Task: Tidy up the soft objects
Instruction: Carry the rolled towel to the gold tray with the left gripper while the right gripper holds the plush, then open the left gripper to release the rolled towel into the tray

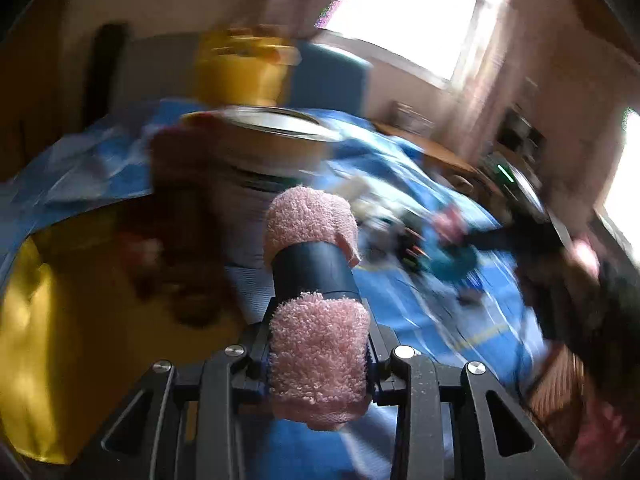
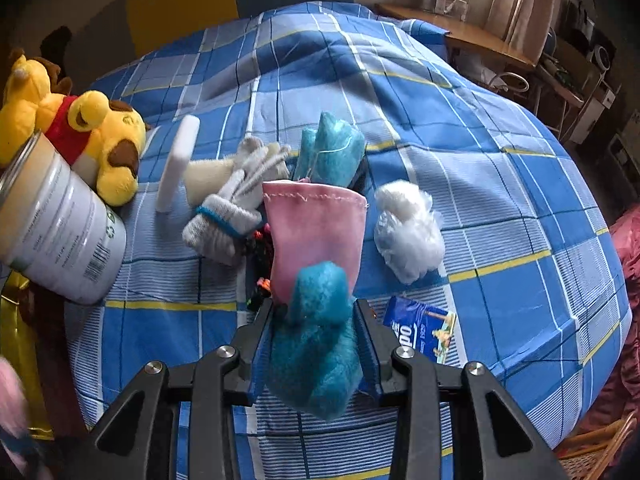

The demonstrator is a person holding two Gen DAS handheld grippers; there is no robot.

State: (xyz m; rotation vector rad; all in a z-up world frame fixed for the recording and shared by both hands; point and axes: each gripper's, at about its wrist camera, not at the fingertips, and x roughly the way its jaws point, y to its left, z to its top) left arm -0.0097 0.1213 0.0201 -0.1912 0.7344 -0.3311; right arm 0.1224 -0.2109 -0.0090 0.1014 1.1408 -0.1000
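My left gripper (image 1: 318, 364) is shut on a pink fuzzy roll with a dark band (image 1: 316, 280), held above the bed; the view is blurred by motion. A large tin can (image 1: 272, 136) stands ahead of it. My right gripper (image 2: 316, 344) is shut on a teal and pink fuzzy cloth (image 2: 320, 264) over the checked blue bedspread (image 2: 500, 184). In front lie a second teal cloth (image 2: 332, 152), grey gloves (image 2: 232, 216), a white foam strip (image 2: 178, 162), a white fluffy ball (image 2: 408, 228) and a yellow plush bear (image 2: 100, 140).
The tin can (image 2: 60, 236) shows tilted at the left of the right wrist view. A blue packet (image 2: 420, 328) lies near my right gripper. A wooden desk (image 2: 460, 28) stands beyond the bed, a wicker chair (image 2: 592, 448) at lower right. A window (image 1: 400, 16) is behind.
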